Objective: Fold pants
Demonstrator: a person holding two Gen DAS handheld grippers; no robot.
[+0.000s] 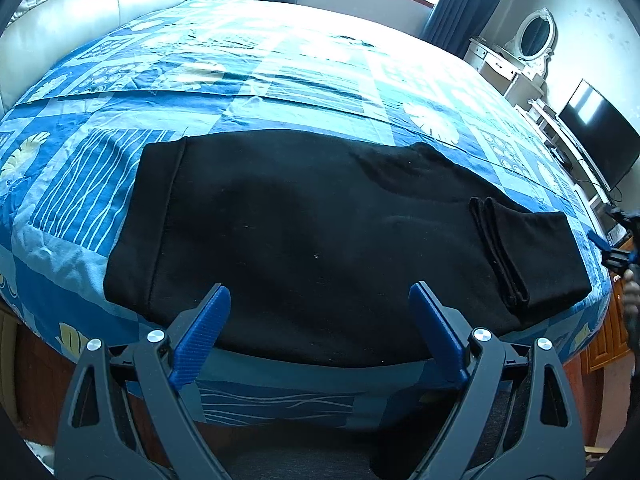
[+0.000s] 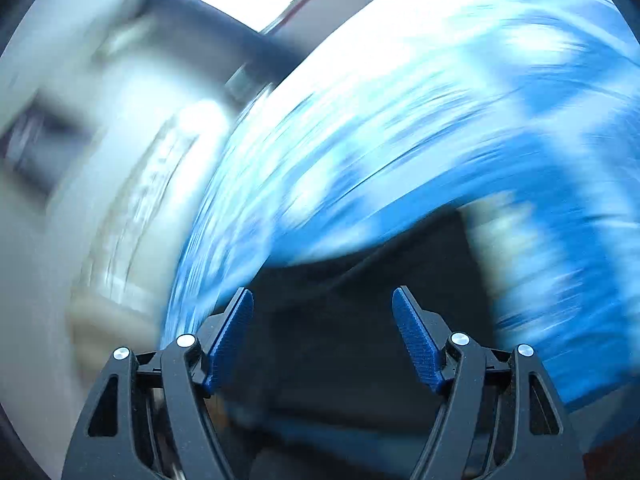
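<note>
Black pants (image 1: 312, 232) lie flat across the near edge of the bed, waistband at the left and the leg cuffs folded back over the right end (image 1: 504, 252). My left gripper (image 1: 320, 296) is open and empty, hovering just above the near edge of the pants. My right gripper (image 2: 323, 300) is open and empty; its view is motion-blurred, with dark pants fabric (image 2: 360, 320) below its fingers. The right gripper also shows at the far right edge of the left wrist view (image 1: 614, 248).
The bed has a blue patterned quilt (image 1: 280, 92). A white padded headboard (image 1: 80, 4) is at the back left. A white dresser with an oval mirror (image 1: 532, 40) and a TV (image 1: 600, 132) stand at the right. Curtained windows are behind.
</note>
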